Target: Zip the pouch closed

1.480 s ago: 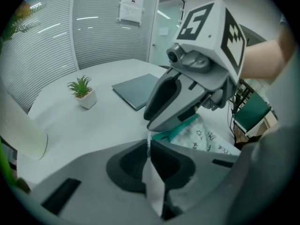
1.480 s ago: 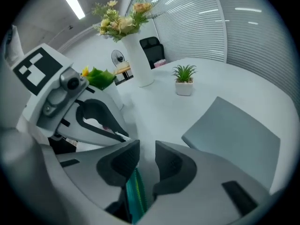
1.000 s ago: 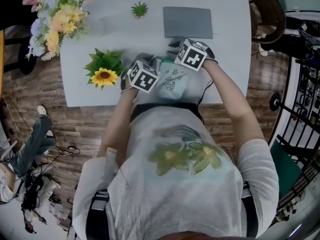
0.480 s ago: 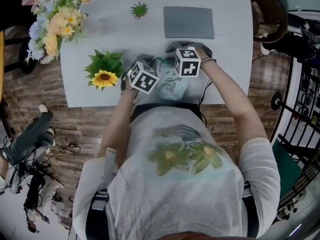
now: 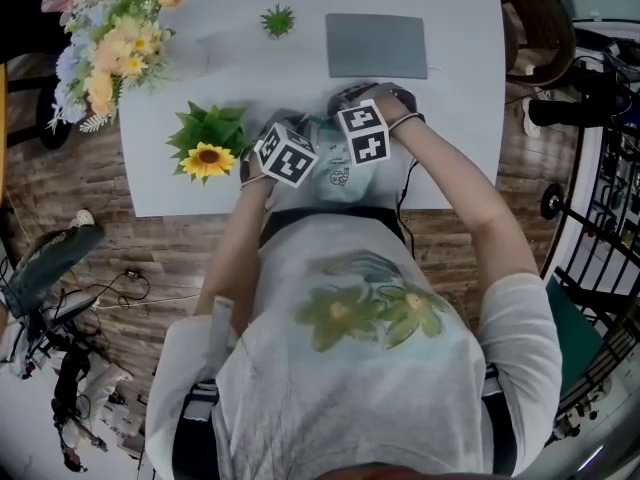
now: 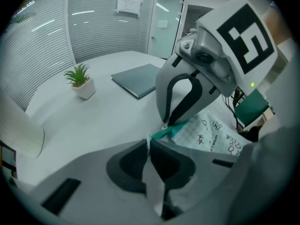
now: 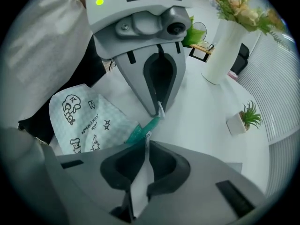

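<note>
The pouch lies at the near edge of the white tabletop, just in front of the person. From the head view, little of it shows. The two marker cubes cover its upper part and both claws' tips, and the person's shirt cuts off the tabletop edge below it.

In the left gripper view the left claw is closed on a thin pale strip at the end of the teal zip. The pouch's printed cloth shows beyond it, partly behind the other gripper. In the right gripper view the right claw has just been closing and now pinches a thin pale strip by the same teal zip, with the pouch body spreading to its left. Whether that strip is the pull or a fold of cloth is too small to tell. Only a short teal stretch shows between the two claws, which stand tip to tip. How far the zip is drawn along the pouch cannot be made out in any view.

Farther back lie a grey slab and a small potted plant. A sunflower lies to the left. A bouquet stands at the far left corner, partly cut off by the frame.
</note>
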{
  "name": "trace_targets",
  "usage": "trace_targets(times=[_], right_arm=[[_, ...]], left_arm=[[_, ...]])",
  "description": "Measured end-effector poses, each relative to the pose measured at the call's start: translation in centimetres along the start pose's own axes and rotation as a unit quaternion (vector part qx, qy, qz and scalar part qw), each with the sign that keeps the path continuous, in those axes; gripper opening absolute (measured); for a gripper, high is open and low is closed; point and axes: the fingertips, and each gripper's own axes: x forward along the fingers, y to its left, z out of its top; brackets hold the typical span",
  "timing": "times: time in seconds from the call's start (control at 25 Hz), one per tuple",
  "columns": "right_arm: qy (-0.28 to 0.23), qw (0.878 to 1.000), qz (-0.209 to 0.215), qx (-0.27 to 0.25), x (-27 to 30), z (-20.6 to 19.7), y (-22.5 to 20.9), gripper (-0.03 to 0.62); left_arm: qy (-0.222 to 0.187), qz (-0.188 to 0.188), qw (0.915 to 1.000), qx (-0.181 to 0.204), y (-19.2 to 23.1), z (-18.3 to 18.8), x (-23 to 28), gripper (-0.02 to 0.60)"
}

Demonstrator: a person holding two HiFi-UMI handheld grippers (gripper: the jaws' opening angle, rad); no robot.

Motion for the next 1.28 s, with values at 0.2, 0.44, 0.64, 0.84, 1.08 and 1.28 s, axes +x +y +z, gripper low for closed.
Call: trace_targets(times=[0.2, 0.44, 0.64, 0.84, 1.08, 1.28], right_arm=[[-0.002, 1.0, 0.005, 0.018, 0.0, 0.0, 0.0, 0.024], [-0.005, 1.0, 0.001, 0.024, -0.1, -0.1, -0.1, 0.02], [-0.013, 0.999, 0.001, 0.035, -0.3, -0.3, 0.0, 0.02], [-0.015, 0.999, 0.006, 0.04, -0.5, -0.4, 0.0, 0.02], [-0.012, 0.999, 0.003, 0.038, -0.9, -0.6, 0.2, 0.02], [-0.012, 1.0, -0.006, 0.027, -1.2, -0.5, 0.2, 0.02]], left_arm=[[0.007, -0.003, 1.0, 0.006, -0.1, -0.4, 0.3, 0.028], [0.007, -0.011, 0.9996, -0.024, 0.0, -0.6, 0.6, 0.028], [0.024, -0.005, 0.9995, -0.022, 0.0, -0.6, 0.8, 0.028], [0.021, -0.008, 0.9993, -0.03, 0.0, -0.6, 0.8, 0.028], [0.018, -0.007, 0.9992, -0.034, 0.1, -0.6, 0.7, 0.028], [0.017, -0.005, 0.9992, -0.035, 0.1, -0.6, 0.7, 0.028]])
